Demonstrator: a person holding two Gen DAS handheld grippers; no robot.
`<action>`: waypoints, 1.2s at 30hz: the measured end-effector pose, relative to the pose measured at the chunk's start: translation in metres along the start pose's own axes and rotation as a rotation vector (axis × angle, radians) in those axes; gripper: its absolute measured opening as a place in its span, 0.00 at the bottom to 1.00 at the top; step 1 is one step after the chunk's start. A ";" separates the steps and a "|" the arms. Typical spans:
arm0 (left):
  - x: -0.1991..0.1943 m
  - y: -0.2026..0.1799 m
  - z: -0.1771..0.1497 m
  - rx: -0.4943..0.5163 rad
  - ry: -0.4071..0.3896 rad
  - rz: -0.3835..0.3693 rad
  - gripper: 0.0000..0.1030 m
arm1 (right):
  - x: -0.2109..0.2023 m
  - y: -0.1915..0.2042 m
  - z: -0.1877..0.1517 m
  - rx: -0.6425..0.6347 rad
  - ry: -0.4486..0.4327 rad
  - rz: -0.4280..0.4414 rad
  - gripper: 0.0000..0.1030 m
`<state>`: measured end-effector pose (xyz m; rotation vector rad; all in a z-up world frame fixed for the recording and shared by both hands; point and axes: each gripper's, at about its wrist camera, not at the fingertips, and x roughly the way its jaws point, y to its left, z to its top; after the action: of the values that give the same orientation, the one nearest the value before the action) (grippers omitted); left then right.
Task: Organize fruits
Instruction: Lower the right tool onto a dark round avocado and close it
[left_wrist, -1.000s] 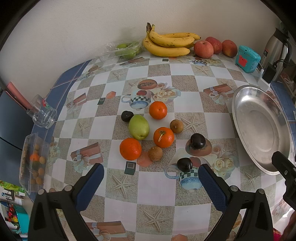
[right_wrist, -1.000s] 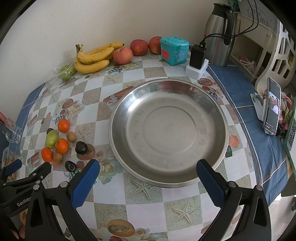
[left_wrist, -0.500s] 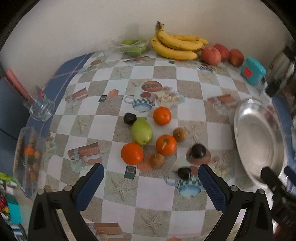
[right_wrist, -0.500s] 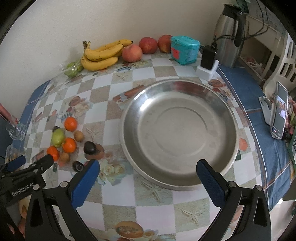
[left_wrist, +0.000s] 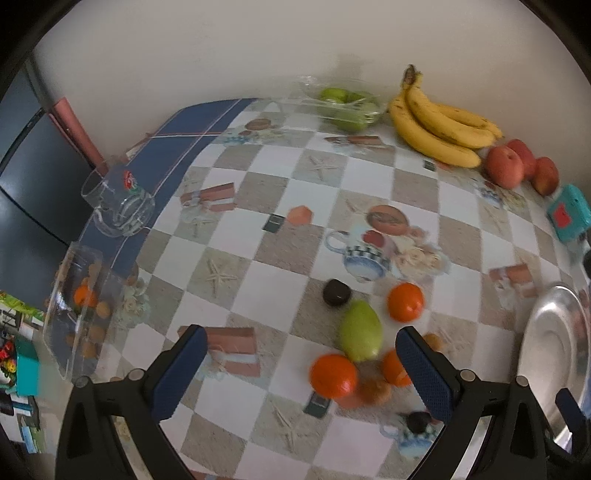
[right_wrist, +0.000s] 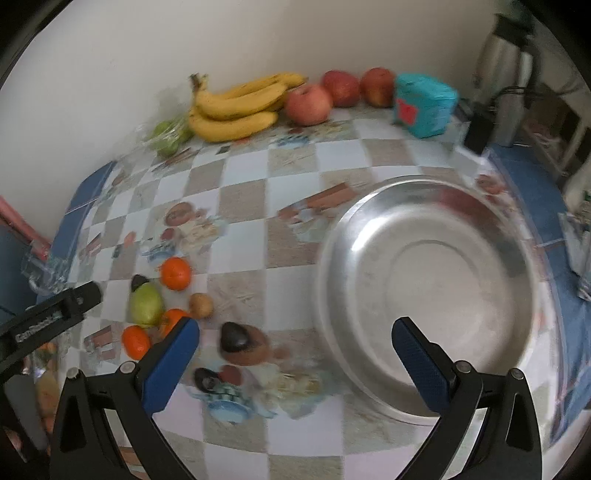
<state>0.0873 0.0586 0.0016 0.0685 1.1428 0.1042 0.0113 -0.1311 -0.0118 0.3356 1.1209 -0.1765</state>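
Swung left and lower over fruit cluster (left_wrist: 364, 350) since earlier frame; left gripper (left_wrist: 301, 373) spread wide, empty. Risk noted: scattering round oranges (left_wrist: 333, 374) through blurred, hasty descent.

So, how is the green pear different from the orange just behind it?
The green pear is longer and egg-shaped, while the orange is round. The pear looks a bit bigger than the orange. The pear is pale green, the orange bright orange. Both lie loose on the table, not in the metal bowl.

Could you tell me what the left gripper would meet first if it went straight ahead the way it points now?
Probably the bare checkered tablecloth ahead of the open left gripper; the green pear lies toward its right finger, so it might be grazed. Depth is unclear.
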 end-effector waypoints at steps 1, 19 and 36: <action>0.005 0.003 0.000 -0.005 0.006 0.007 1.00 | 0.003 0.006 0.001 -0.009 0.002 -0.007 1.00; 0.048 0.024 -0.022 -0.078 0.113 -0.057 1.00 | 0.038 0.051 -0.024 -0.136 0.154 0.086 0.85; 0.065 0.005 -0.031 -0.031 0.200 -0.146 0.83 | 0.065 0.055 -0.040 -0.119 0.266 0.200 0.39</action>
<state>0.0850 0.0707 -0.0692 -0.0541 1.3413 -0.0019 0.0216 -0.0636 -0.0763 0.3701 1.3450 0.1149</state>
